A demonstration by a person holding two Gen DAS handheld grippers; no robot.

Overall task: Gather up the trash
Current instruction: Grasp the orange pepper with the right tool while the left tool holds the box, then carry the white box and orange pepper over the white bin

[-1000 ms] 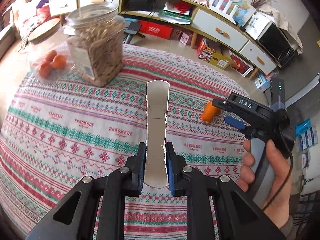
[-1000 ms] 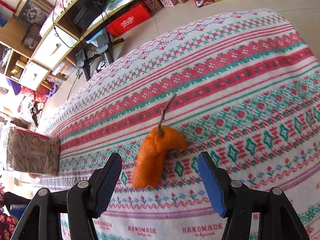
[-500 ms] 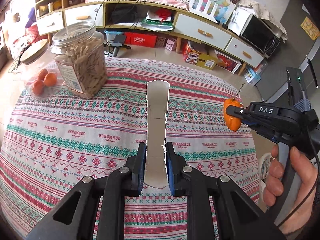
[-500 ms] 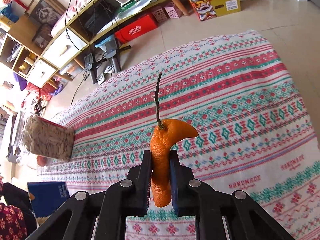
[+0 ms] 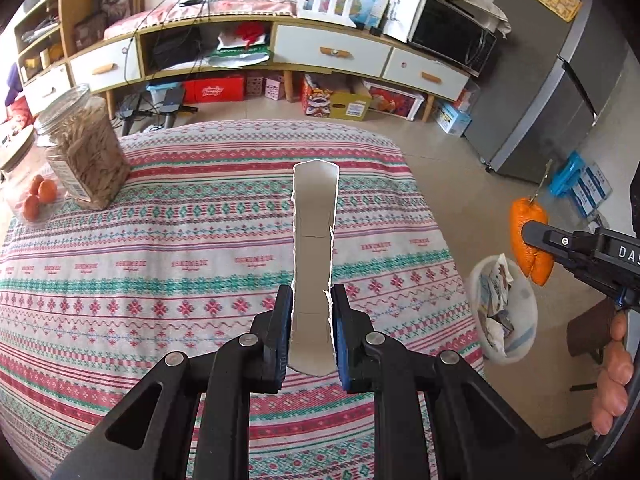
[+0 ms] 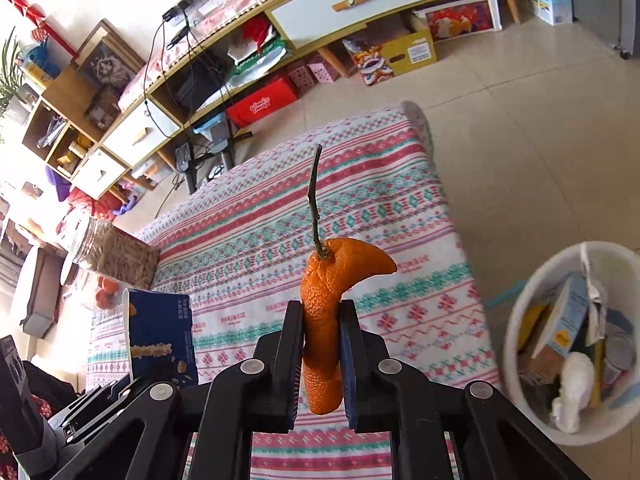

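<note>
My left gripper (image 5: 311, 332) is shut on a flattened carton (image 5: 314, 240), white inside, held upright above the patterned tablecloth (image 5: 160, 272); in the right wrist view its blue printed side (image 6: 160, 340) shows at the lower left. An orange peel (image 6: 326, 312) with a thin twig stem is pinched in my right gripper (image 6: 320, 352), lifted clear of the table. From the left wrist view that peel (image 5: 530, 240) hangs off the table's right edge, above the white trash bin (image 5: 516, 320). The bin (image 6: 536, 320) sits on the floor, holding several cartons and wrappers.
A clear jar of seeds (image 5: 86, 160) and a container of small oranges (image 5: 36, 196) stand at the table's far left. A low cabinet with drawers (image 5: 332, 52) lines the wall beyond. A hand (image 5: 612, 376) grips the right tool. Tiled floor surrounds the bin.
My right gripper closed on the orange peel, lifted it off the cloth and carried it rightward past the table edge toward the bin. The left gripper drifted right, still holding the carton.
</note>
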